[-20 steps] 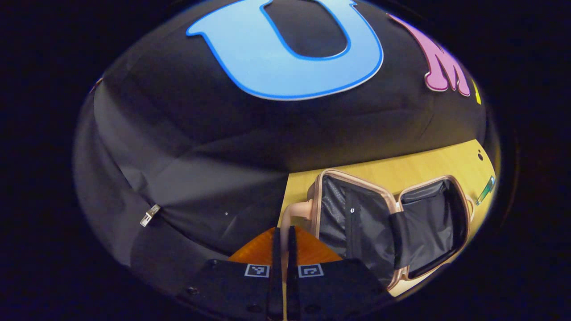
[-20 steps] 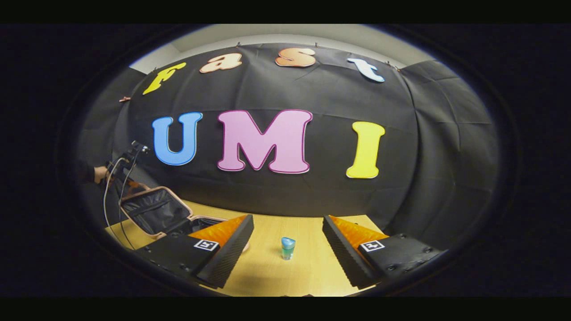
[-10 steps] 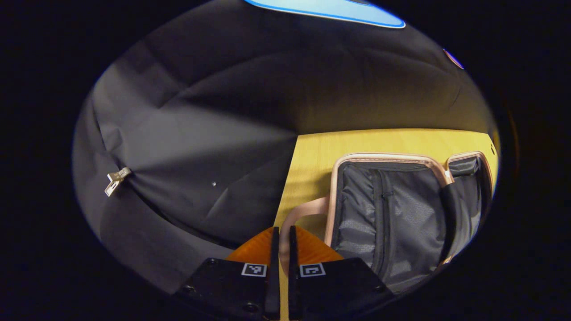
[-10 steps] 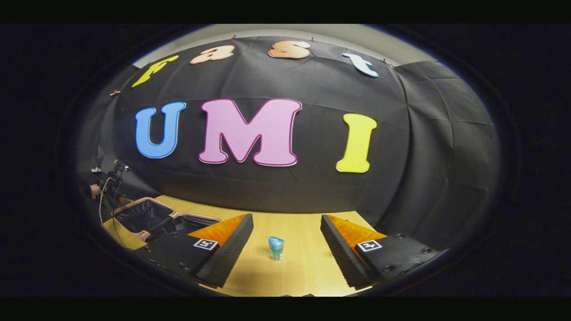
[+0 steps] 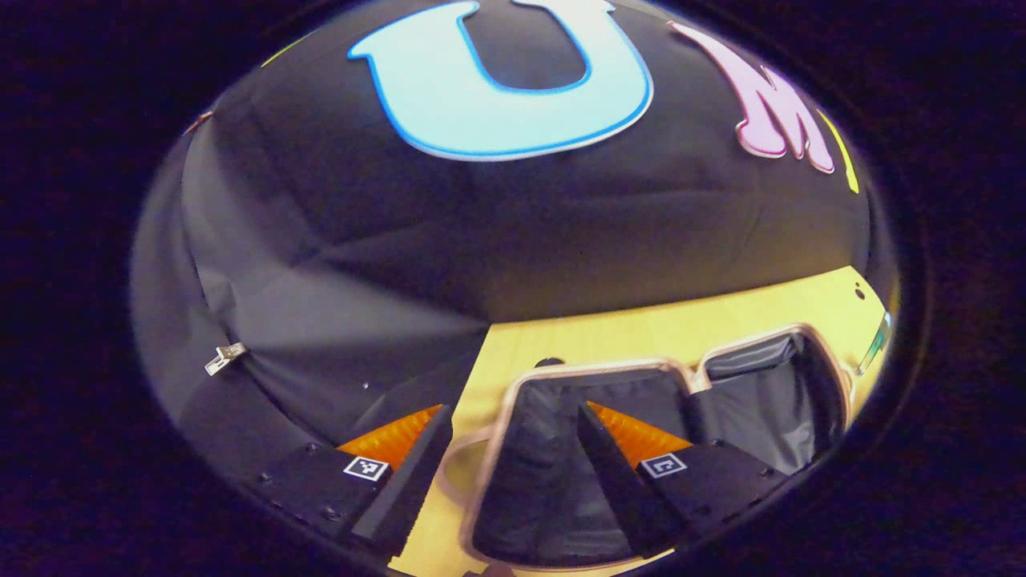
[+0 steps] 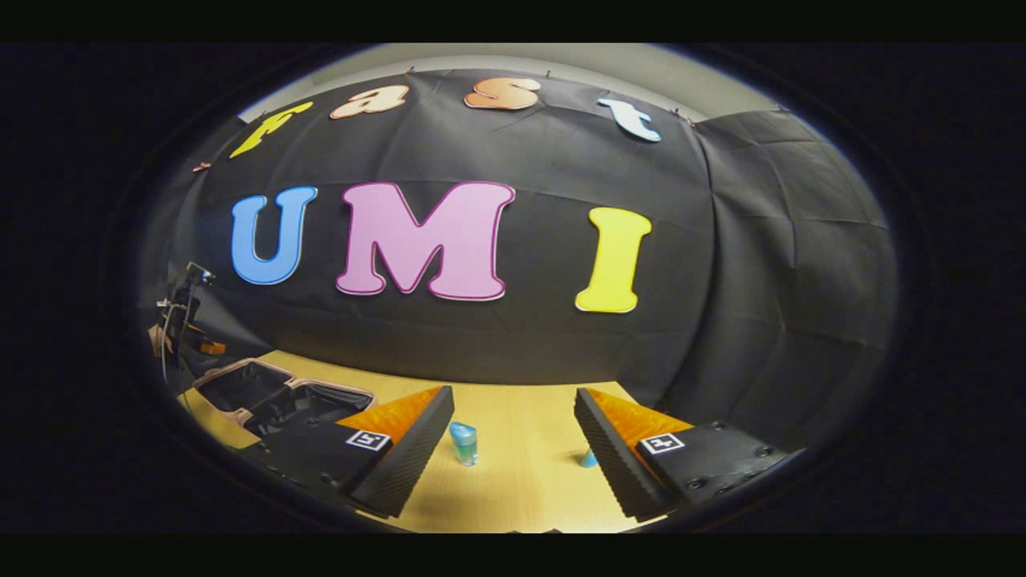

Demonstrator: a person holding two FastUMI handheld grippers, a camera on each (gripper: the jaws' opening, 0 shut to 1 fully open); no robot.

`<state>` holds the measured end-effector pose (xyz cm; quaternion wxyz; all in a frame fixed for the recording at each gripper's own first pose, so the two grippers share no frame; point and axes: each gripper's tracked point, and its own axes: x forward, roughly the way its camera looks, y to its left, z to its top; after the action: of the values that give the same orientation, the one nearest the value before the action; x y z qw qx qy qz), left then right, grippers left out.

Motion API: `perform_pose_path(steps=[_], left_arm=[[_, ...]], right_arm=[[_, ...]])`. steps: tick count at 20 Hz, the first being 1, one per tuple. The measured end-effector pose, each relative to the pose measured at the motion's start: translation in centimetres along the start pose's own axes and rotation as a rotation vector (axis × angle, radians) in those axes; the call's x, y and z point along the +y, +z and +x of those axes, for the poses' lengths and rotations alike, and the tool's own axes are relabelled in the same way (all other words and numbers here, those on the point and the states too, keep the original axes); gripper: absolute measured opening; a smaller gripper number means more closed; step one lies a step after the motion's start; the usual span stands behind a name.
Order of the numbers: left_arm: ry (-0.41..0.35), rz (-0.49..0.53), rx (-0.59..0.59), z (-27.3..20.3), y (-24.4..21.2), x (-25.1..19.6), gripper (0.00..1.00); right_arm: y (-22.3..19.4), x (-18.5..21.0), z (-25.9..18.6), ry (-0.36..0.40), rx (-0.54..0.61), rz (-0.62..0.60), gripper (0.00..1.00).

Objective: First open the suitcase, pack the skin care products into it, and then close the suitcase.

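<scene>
While suitcase (image 5: 561,449) lies open flat, long axis across table (image 5: 641,328), L gripper (image 5: 513,473) gapes wide; R gripper (image 6: 513,457) wide, bottle (image 6: 464,443) upright.

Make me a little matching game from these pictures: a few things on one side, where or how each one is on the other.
Things:
1. suitcase
2. small bottle
3. left tongs
4. table

States:
A. stands upright between the right tongs
B. lies open flat, dark lining showing
C. pale wood, carrying everything
D. open above the suitcase's edge

Pairs: 1-B, 2-A, 3-D, 4-C
</scene>
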<state>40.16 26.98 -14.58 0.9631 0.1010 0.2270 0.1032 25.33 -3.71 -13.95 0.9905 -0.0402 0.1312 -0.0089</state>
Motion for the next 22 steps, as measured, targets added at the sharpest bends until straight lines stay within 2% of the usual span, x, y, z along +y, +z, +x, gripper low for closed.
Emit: perform_pose_path(steps=[4, 9, 11, 12, 14, 16, 19, 22], left_arm=[[-0.121, -0.034, -0.144, -7.1, 5.7, -10.7, 0.98], [-0.339, -0.105, -0.197, -13.4, 6.8, -25.3, 0.98], [-0.408, -0.125, -0.203, -14.8, 6.2, -30.8, 0.98], [-0.437, -0.124, -0.2, -15.1, 5.6, -33.3, 0.98], [-0.538, -0.132, -0.169, -15.6, 3.3, -39.5, 0.98], [-0.603, -0.099, -0.123, -15.2, 0.6, -44.2, 0.99], [-0.674, -0.01, -0.072, -13.8, -3.1, -50.2, 0.99], [-0.679, 0.017, -0.023, -10.9, -5.4, -53.8, 0.99]], right_arm=[[0.4, -3.0, 0.1, -0.02, -0.002, 0.0, 0.96], [-0.9, -6.2, -0.1, -0.043, 0.033, -0.002, 0.97], [-2.0, -7.5, -0.2, -0.055, 0.057, -0.004, 0.94], [-2.7, -8.1, -0.3, -0.059, 0.072, 0.001, 0.96], [-4.5, -9.3, -0.1, -0.063, 0.097, 0.008, 0.96], [-6.6, -9.5, 0.2, -0.045, 0.136, 0.002, 0.96], [-10.2, -10.0, 1.1, -0.005, 0.169, -0.033, 0.97], [-13.2, -10.2, 2.8, 0.002, 0.213, -0.011, 0.97]])
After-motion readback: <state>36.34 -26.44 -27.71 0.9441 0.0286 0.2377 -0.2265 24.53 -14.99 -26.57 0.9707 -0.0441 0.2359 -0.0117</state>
